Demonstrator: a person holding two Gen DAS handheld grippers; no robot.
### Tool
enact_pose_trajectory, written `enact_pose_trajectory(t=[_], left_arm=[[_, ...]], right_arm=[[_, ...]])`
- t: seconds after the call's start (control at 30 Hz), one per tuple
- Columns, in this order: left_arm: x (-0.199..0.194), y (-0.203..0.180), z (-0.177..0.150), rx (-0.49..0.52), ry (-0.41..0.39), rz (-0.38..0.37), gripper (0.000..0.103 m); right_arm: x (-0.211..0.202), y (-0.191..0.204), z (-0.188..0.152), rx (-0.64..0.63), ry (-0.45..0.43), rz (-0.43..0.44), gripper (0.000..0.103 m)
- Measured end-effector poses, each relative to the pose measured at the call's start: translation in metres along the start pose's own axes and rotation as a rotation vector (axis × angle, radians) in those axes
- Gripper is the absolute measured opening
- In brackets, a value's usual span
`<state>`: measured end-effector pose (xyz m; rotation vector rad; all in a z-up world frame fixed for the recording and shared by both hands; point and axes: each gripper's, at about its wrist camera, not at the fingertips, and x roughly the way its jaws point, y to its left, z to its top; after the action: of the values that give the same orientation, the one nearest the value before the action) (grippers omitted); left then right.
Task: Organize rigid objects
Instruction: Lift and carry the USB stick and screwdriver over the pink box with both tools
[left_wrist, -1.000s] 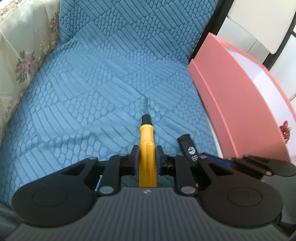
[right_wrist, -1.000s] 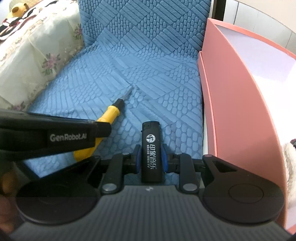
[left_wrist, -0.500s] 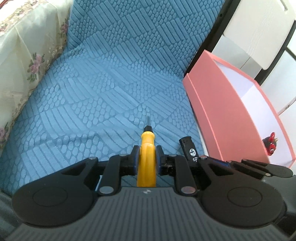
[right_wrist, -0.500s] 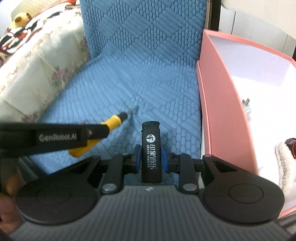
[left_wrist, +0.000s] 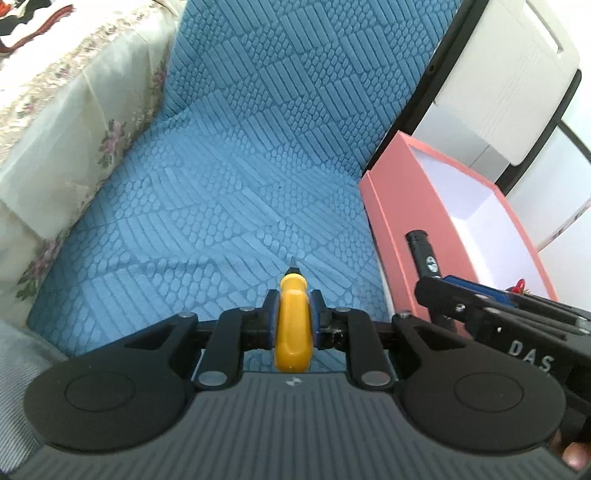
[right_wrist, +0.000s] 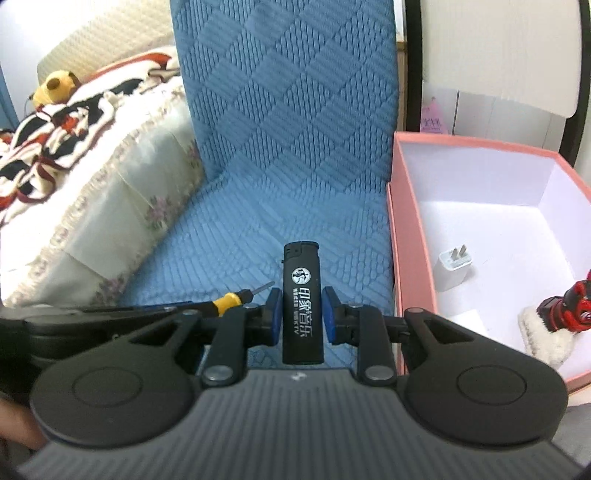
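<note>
My left gripper (left_wrist: 293, 315) is shut on a yellow-handled screwdriver (left_wrist: 293, 325), held above the blue seat with its tip pointing forward. My right gripper (right_wrist: 302, 312) is shut on a black lighter (right_wrist: 302, 302) with white print, held upright above the seat beside the pink box (right_wrist: 406, 254). The lighter also shows in the left wrist view (left_wrist: 423, 254), to the right, against the pink box wall (left_wrist: 399, 221). The screwdriver shows in the right wrist view (right_wrist: 231, 301) at the left of the lighter.
The pink box is white inside and holds a white plug adapter (right_wrist: 452, 267), a red toy (right_wrist: 565, 312) and a fluffy white item (right_wrist: 546, 341). A floral cushion (right_wrist: 110, 221) and bedding lie left of the blue quilted chair (left_wrist: 240, 177).
Both grippers have risen from the seat with their objects. The views tilted up, so more of the chair back and the inside of the box shows.
</note>
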<state>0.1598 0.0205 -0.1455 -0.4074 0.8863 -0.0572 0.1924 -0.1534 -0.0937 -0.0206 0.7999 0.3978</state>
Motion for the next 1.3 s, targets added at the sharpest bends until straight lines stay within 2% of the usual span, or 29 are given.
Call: enact_pose_trajectory(t=[0.3, 0.6, 0.8, 1.3], left_arm=[[-0.045, -0.017, 0.008, 0.004, -0.051, 0.000, 0.020], [-0.070, -0.041, 0.012, 0.018, -0.067, -0.014, 0.020], [-0.077, -0.065, 0.016, 0.023, -0.077, -0.052, 0.020], [-0.075, -0.154, 0.016, 0.089, -0.103, -0.110, 0.020]], right_arm=[[-0.039, 0.002, 0.006, 0.008, -0.052, 0.004, 0.026], [-0.068, -0.010, 0.008, 0.030, -0.087, -0.009, 0.026], [-0.085, -0.026, 0.006, 0.053, -0.109, -0.024, 0.026], [-0.127, -0.092, 0.009, 0.095, -0.171, -0.082, 0.026]])
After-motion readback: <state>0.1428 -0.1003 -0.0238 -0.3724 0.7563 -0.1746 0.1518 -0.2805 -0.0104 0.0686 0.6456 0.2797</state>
